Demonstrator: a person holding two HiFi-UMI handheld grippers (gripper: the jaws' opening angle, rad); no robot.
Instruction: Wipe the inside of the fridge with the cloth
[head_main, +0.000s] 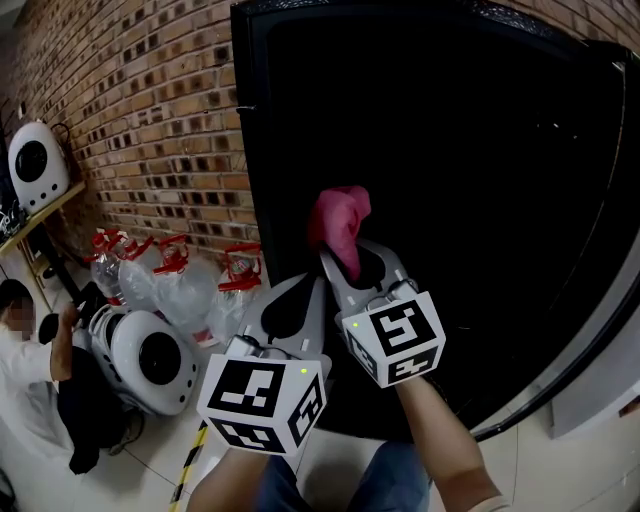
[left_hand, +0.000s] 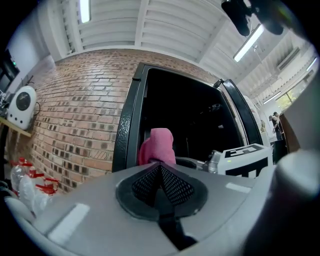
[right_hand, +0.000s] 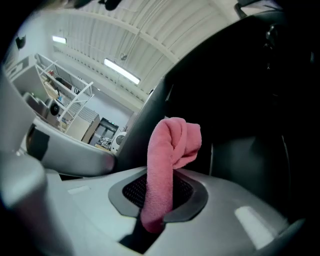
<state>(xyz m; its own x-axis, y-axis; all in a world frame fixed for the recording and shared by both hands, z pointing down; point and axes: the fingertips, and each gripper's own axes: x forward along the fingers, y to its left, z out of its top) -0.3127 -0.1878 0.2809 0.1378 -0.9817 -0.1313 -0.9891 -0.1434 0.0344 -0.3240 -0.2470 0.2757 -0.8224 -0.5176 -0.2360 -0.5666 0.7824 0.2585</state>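
Your right gripper (head_main: 352, 262) is pinching the pink cloth (head_main: 340, 215): in the right gripper view the cloth (right_hand: 172, 145) runs up through the slot between the jaws, which are pressed onto it, and its free end flops over in a folded lump above them. You are holding it up in front of the black fridge (head_main: 450, 150), against the dark opening; whether the cloth touches any surface inside cannot be told. Your left gripper (head_main: 298, 290) sits just beside the right one, lower and to its left, and in its own view the jaws (left_hand: 160, 167) are pressed together with nothing between them, the cloth (left_hand: 157, 145) showing beyond their tips. The only print that shows is the black-and-white square markers on the cubes of the two grippers; these carry no letters. To your left stands a brick wall (head_main: 150, 120), with clear plastic bottles with red tops (head_main: 170, 270) on the floor at its foot, a white rounded case with a dark round window (head_main: 150, 355) near them, and a person in a white sleeve (head_main: 25, 370) at the edge.
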